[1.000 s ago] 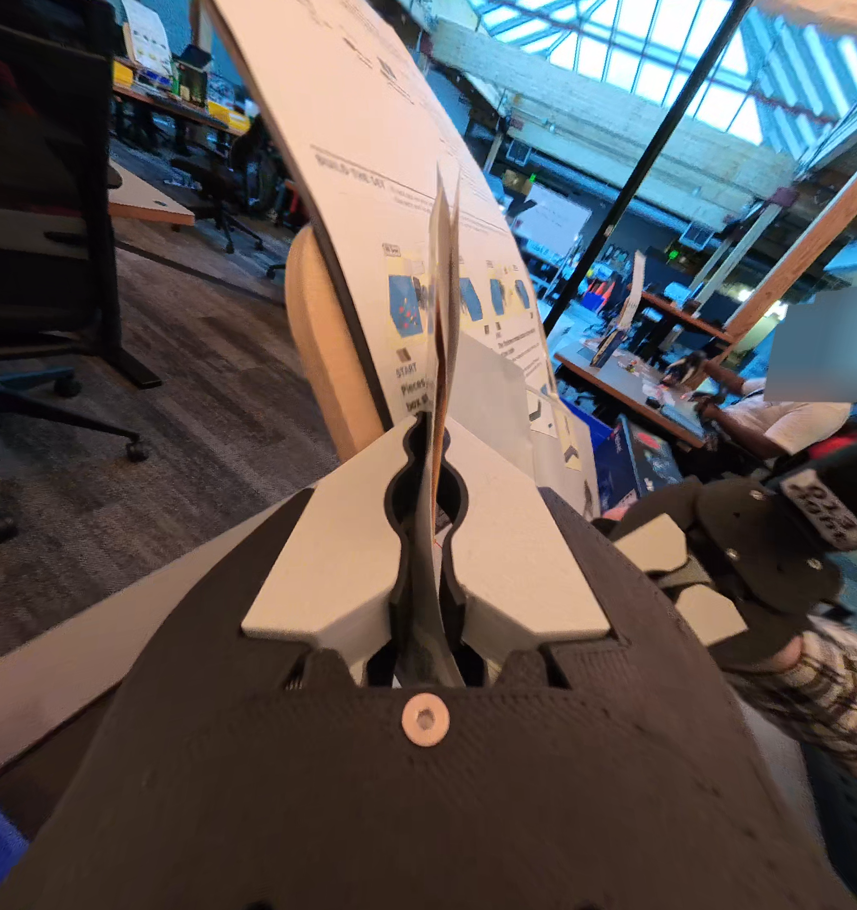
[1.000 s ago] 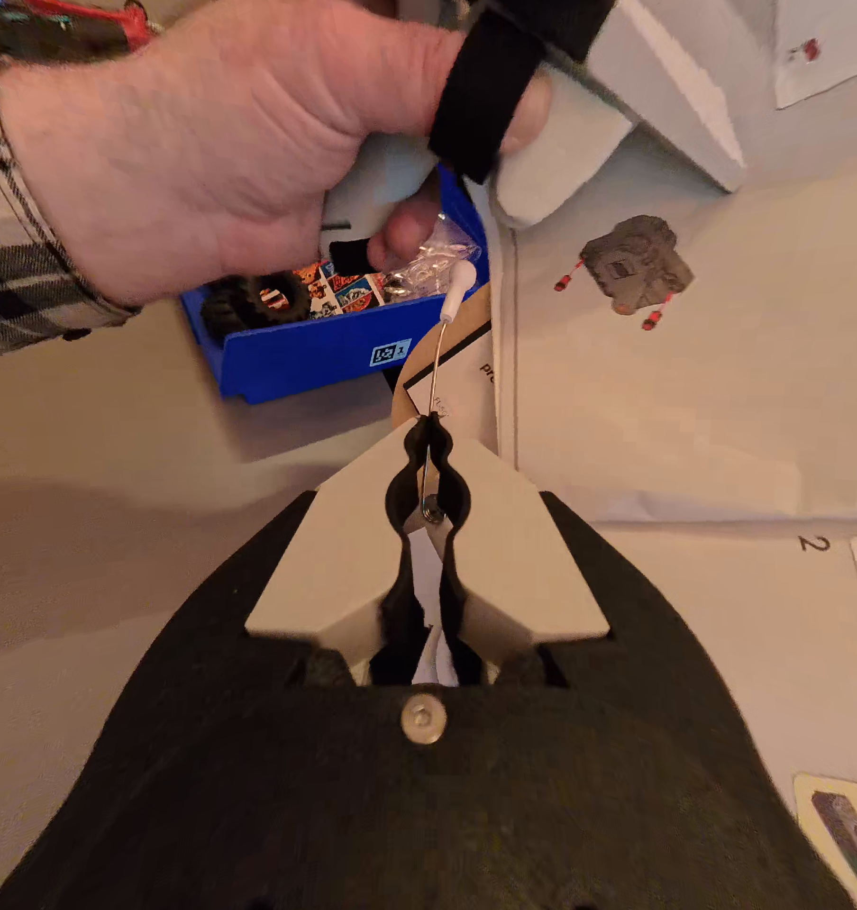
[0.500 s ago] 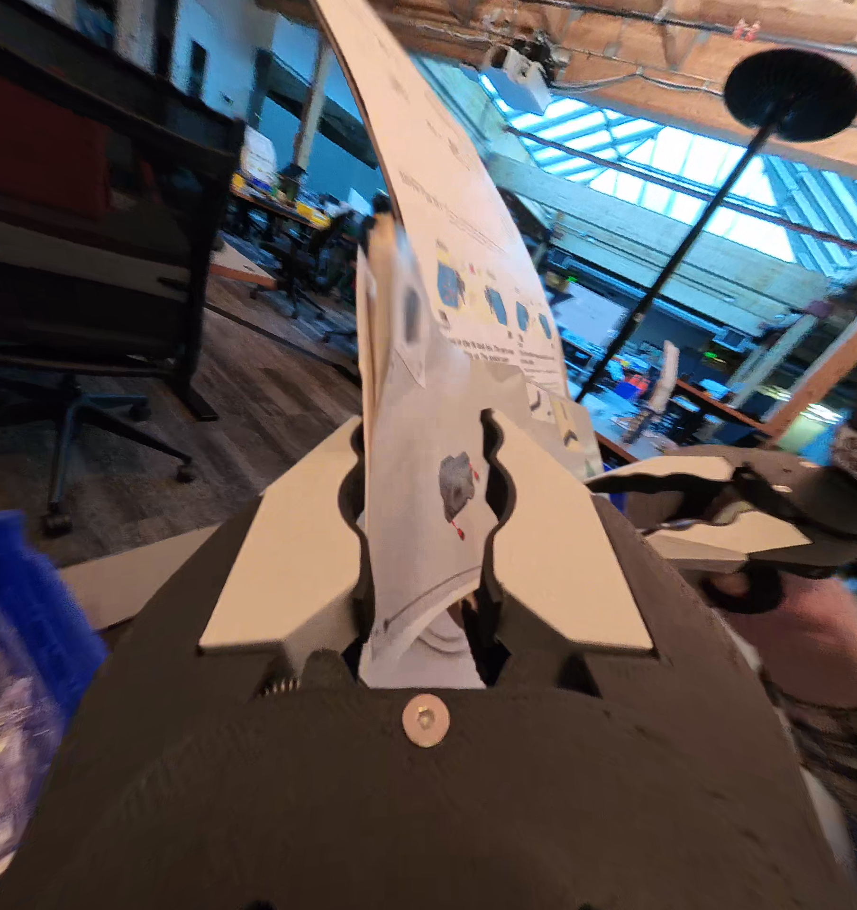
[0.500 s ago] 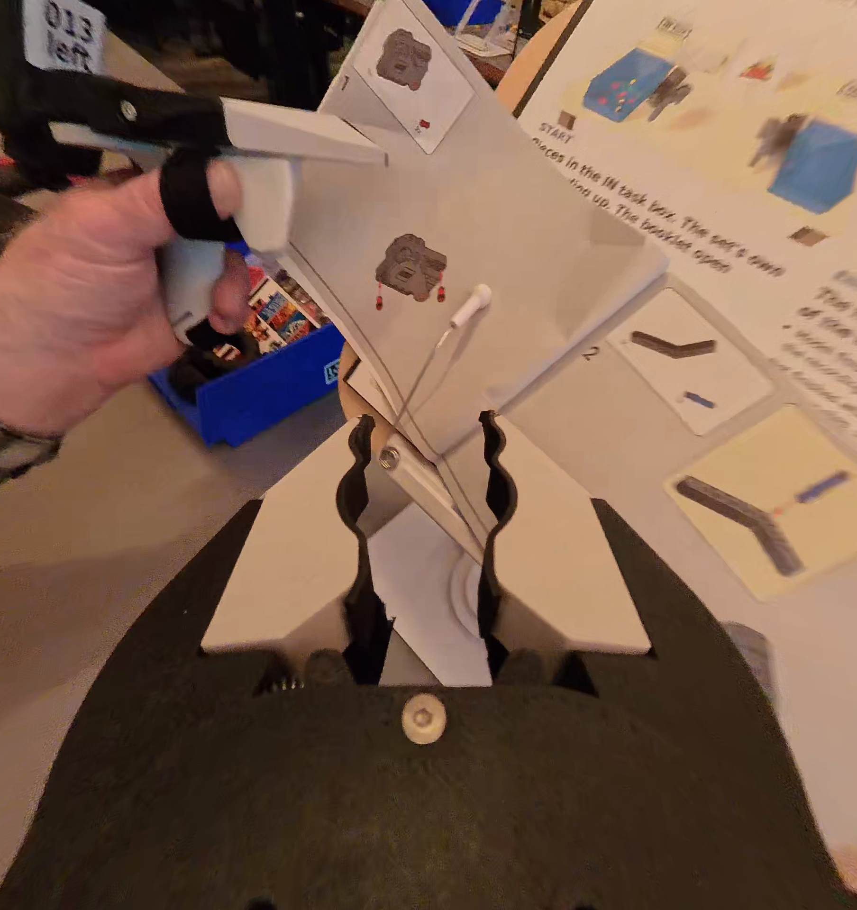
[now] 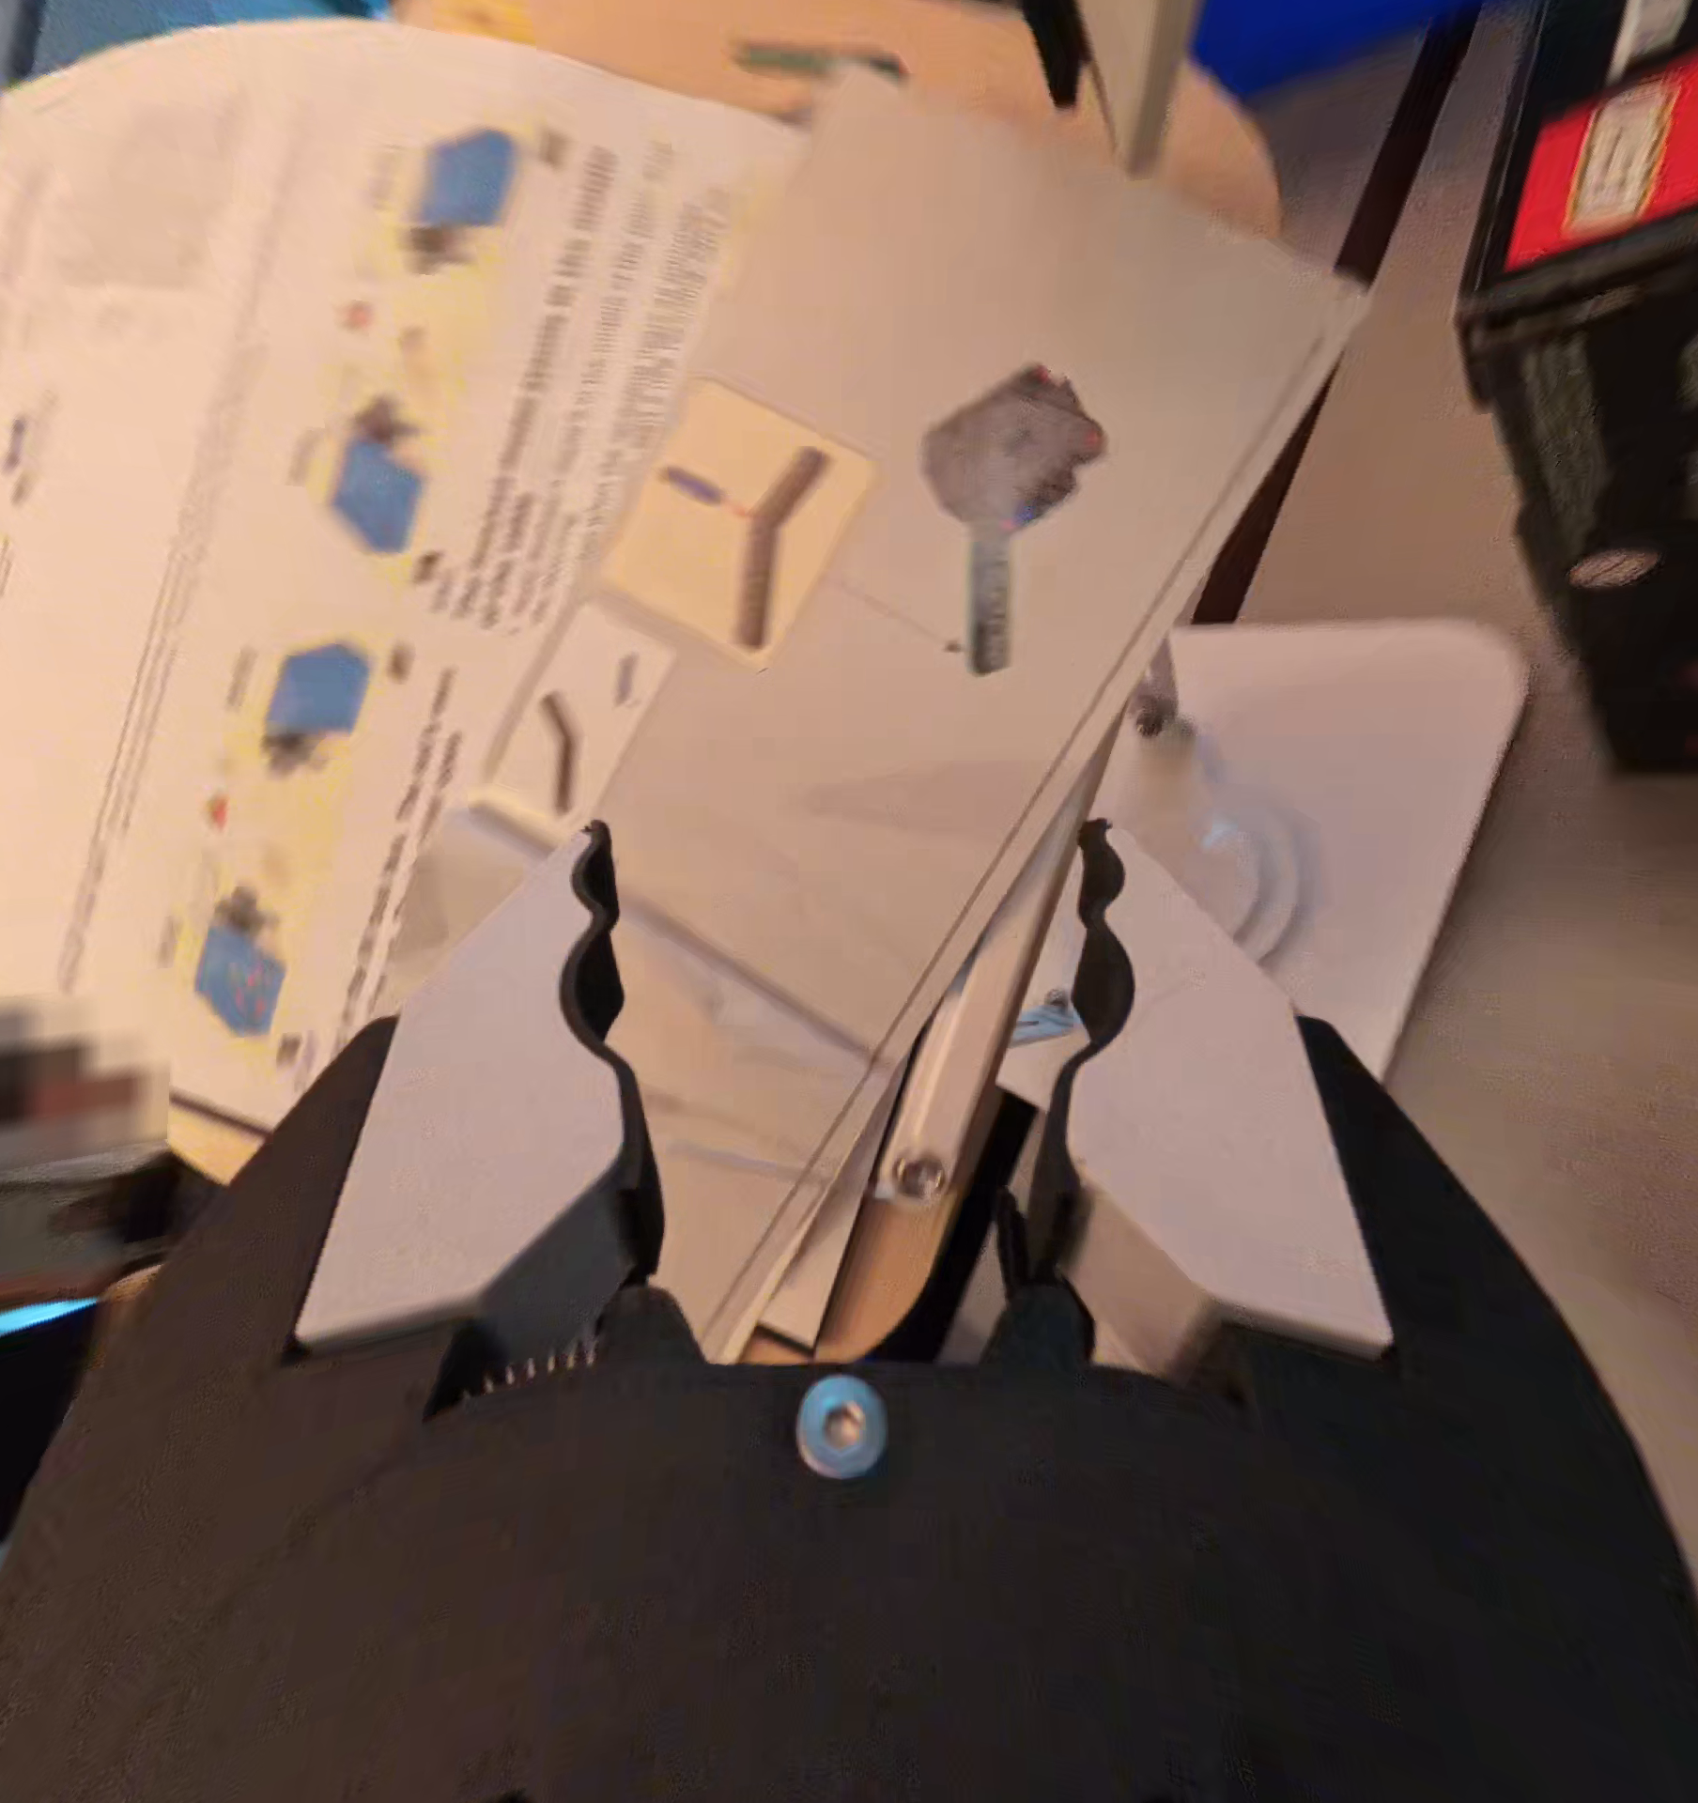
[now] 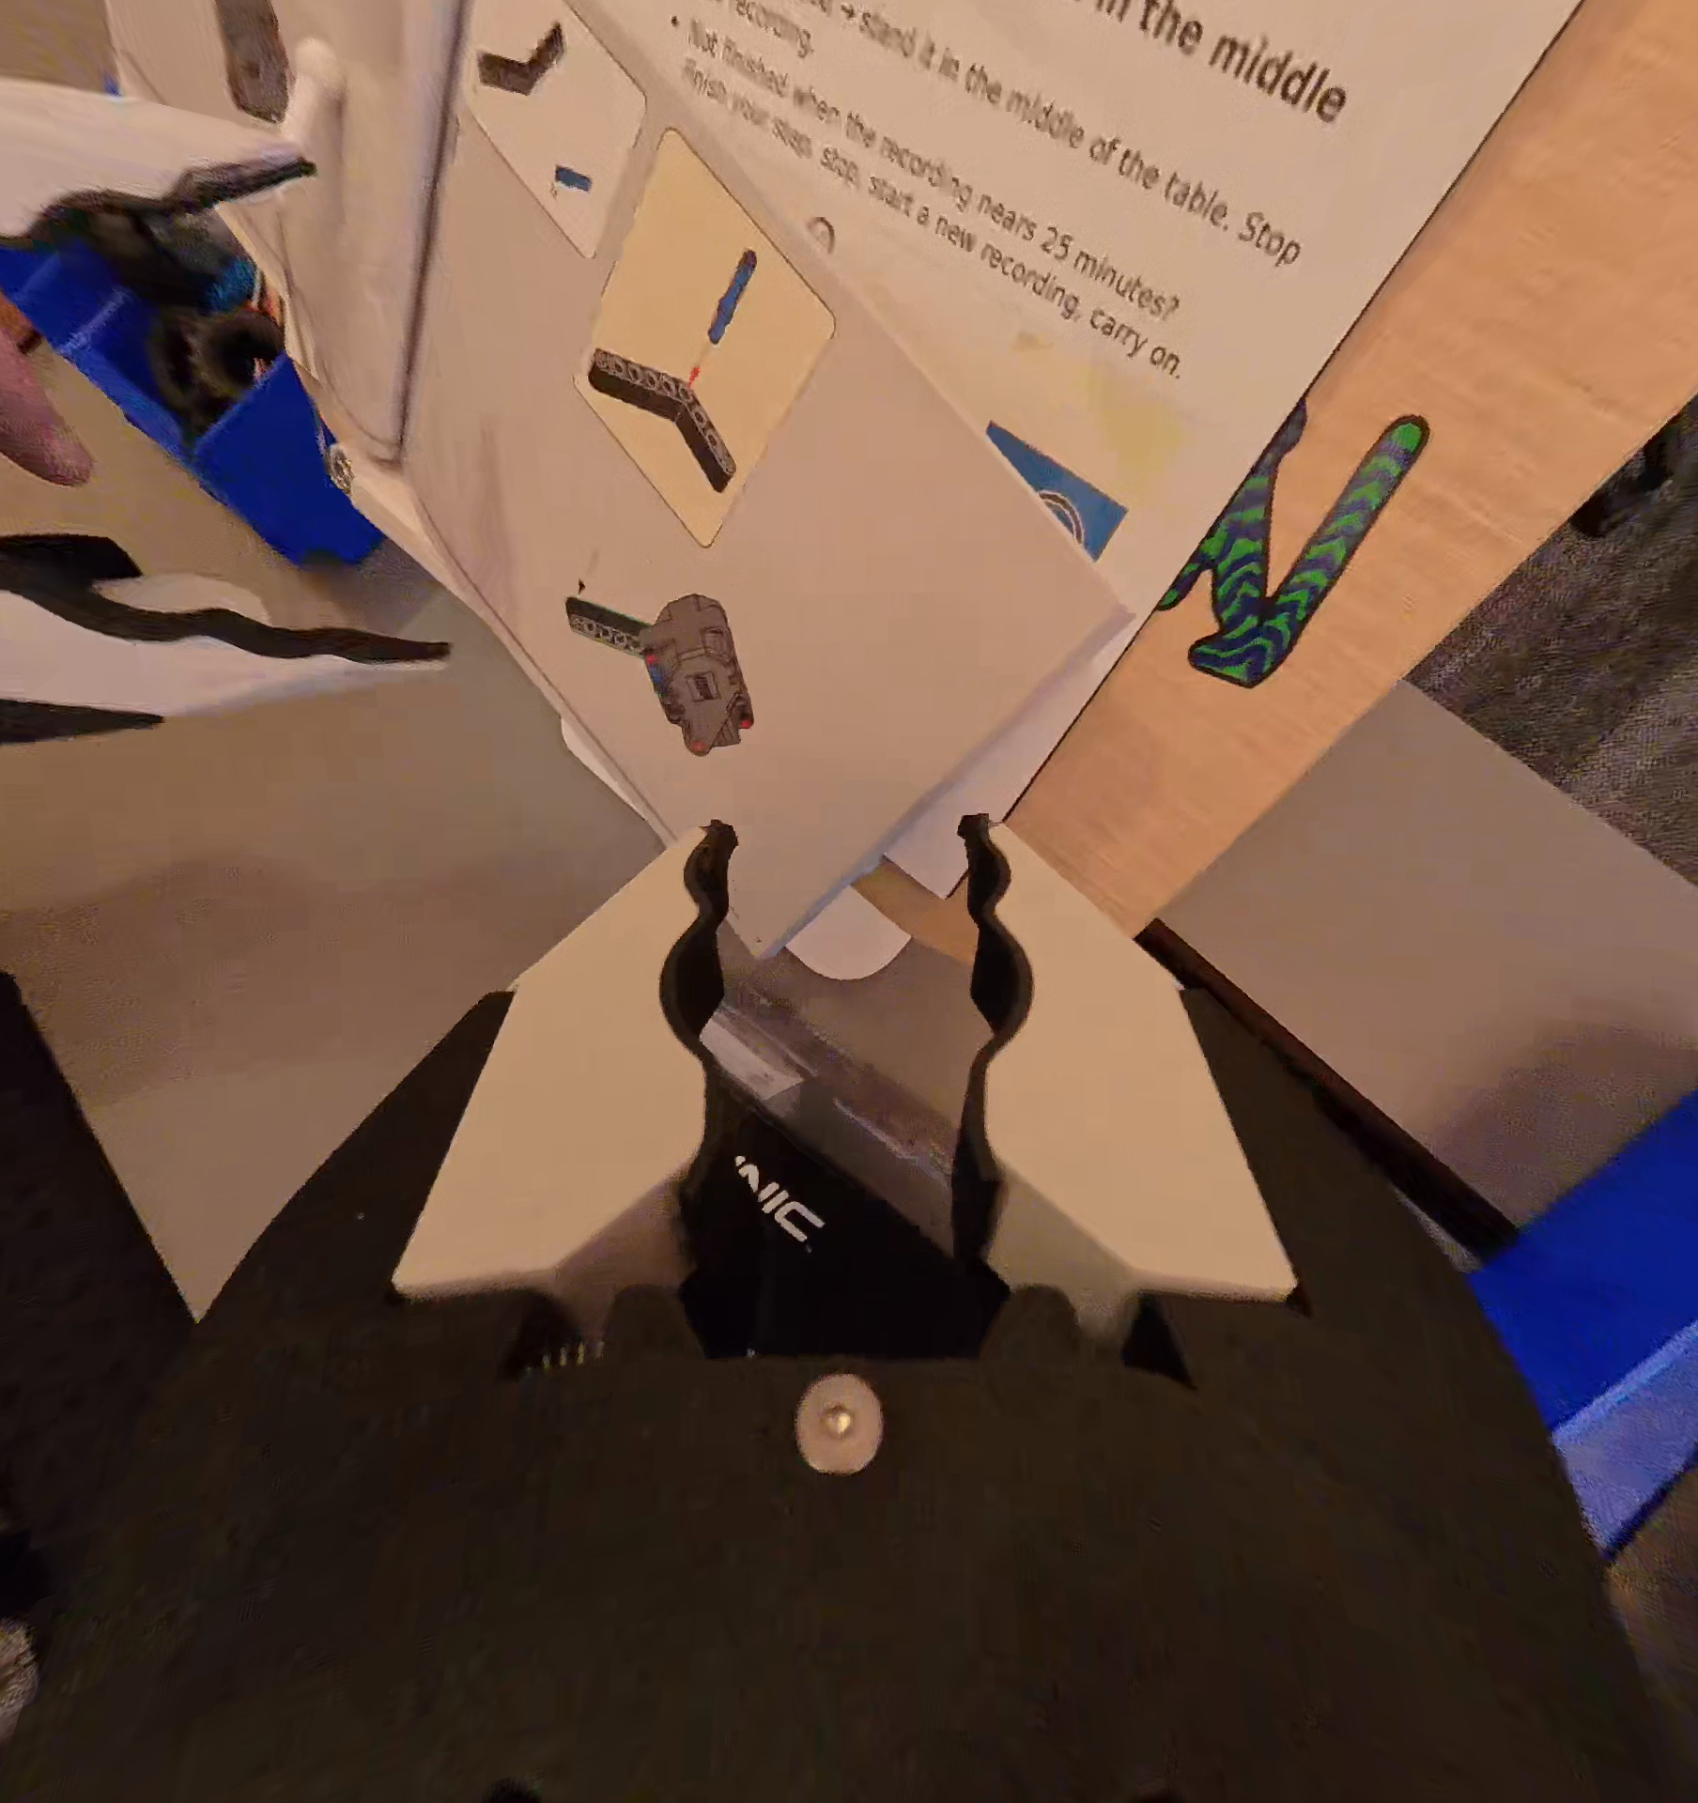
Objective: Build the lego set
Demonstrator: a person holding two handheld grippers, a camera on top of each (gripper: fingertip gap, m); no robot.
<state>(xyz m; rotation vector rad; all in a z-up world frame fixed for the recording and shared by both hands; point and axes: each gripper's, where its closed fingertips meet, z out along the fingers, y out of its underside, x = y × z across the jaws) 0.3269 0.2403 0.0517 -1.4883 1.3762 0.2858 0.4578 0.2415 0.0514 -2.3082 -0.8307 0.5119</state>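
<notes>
The lego instruction booklet [image 5: 923, 390] stands open on a white stand [image 5: 1313, 781], showing a page with a grey motor part. My left gripper [image 5: 847, 829] is open wide; the page's edge and the stand's metal arm [image 5: 923, 1151] run between the jaws without being gripped. My right gripper [image 6: 845, 827] is open and empty, just below the corner of the booklet [image 6: 826, 585]. The left gripper's fingers [image 6: 143, 634] show open at the left of the right wrist view. A blue bin [image 6: 269, 459] behind them holds black tyres and bagged pieces.
A wooden board [image 6: 1411, 390] with a printed instruction sheet [image 6: 1021, 146] stands behind the booklet. A black box [image 6: 796, 1239] lies under my right gripper and shows at the right of the left view [image 5: 1606, 390]. Another blue bin [image 6: 1626, 1268] sits at the right.
Both grippers were shut, the left on the booklet pages, the right on the stand's wire clip. Both have opened, let go, and swung to face the open booklet.
</notes>
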